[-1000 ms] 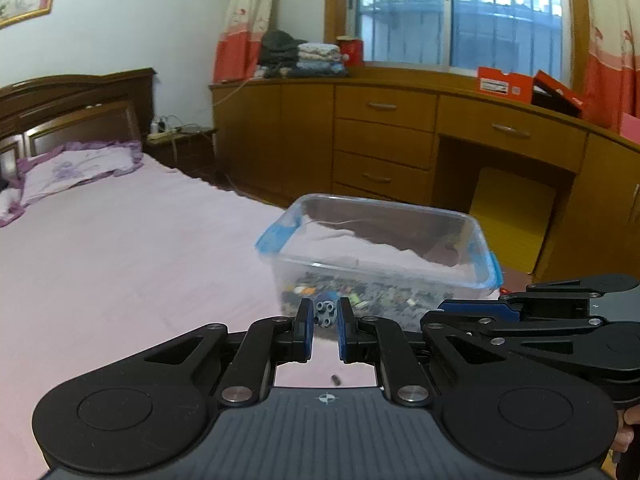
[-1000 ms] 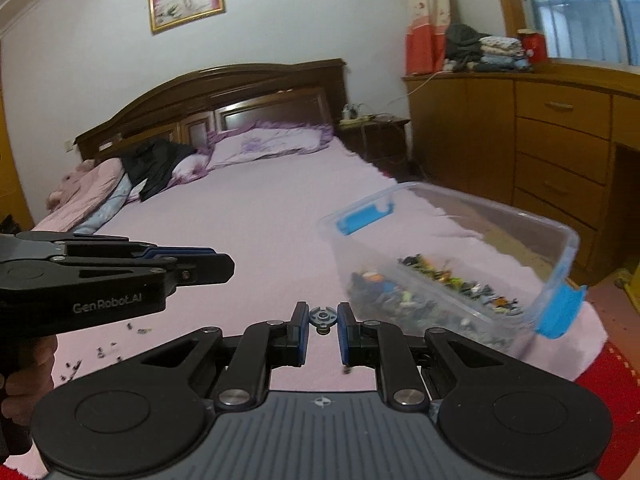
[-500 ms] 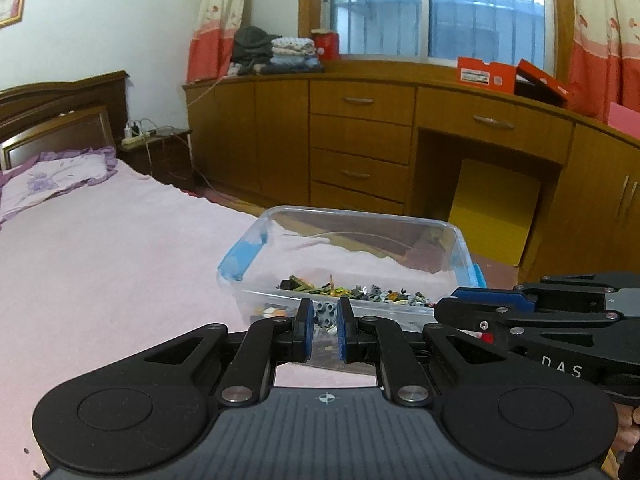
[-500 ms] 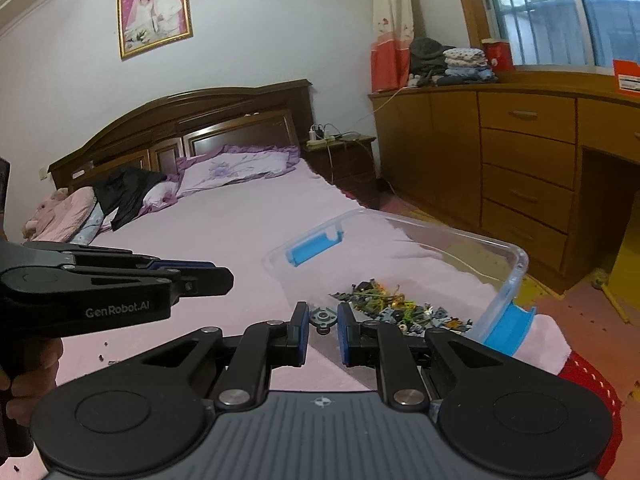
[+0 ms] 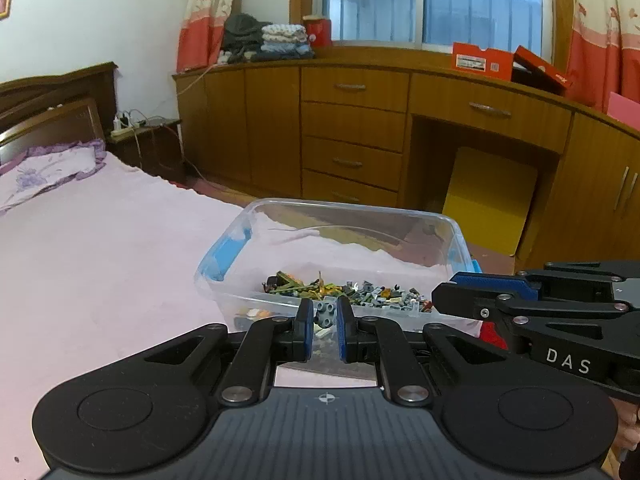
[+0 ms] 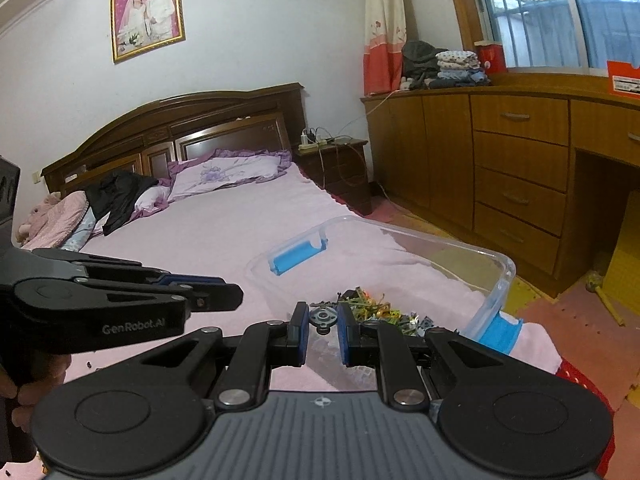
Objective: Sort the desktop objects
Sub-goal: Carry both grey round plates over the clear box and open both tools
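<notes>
A clear plastic bin (image 5: 454,236) with blue latches stands on the pink bed, holding several small toy pieces (image 5: 344,288). My left gripper (image 5: 325,316) is shut on a small grey studded brick (image 5: 326,314), held just over the bin's near wall. In the right wrist view the same bin (image 6: 506,270) shows. My right gripper (image 6: 324,318) is shut on a small grey round wheel-like piece (image 6: 323,317) above the bin's near side. Each gripper shows from the side in the other's view, the right gripper (image 5: 444,300) and the left gripper (image 6: 236,298).
The pink bed sheet (image 5: 100,264) spreads left of the bin, with pillows and clothes (image 6: 120,192) by the wooden headboard. A few tiny pieces (image 6: 90,364) lie loose on the sheet. Wooden drawers (image 5: 352,132) and a desk line the far wall past a red floor mat (image 6: 568,320).
Both grippers have moved toward the bin with their pieces held; the bin now sits closer and lower in both views, its contents seen from above.
</notes>
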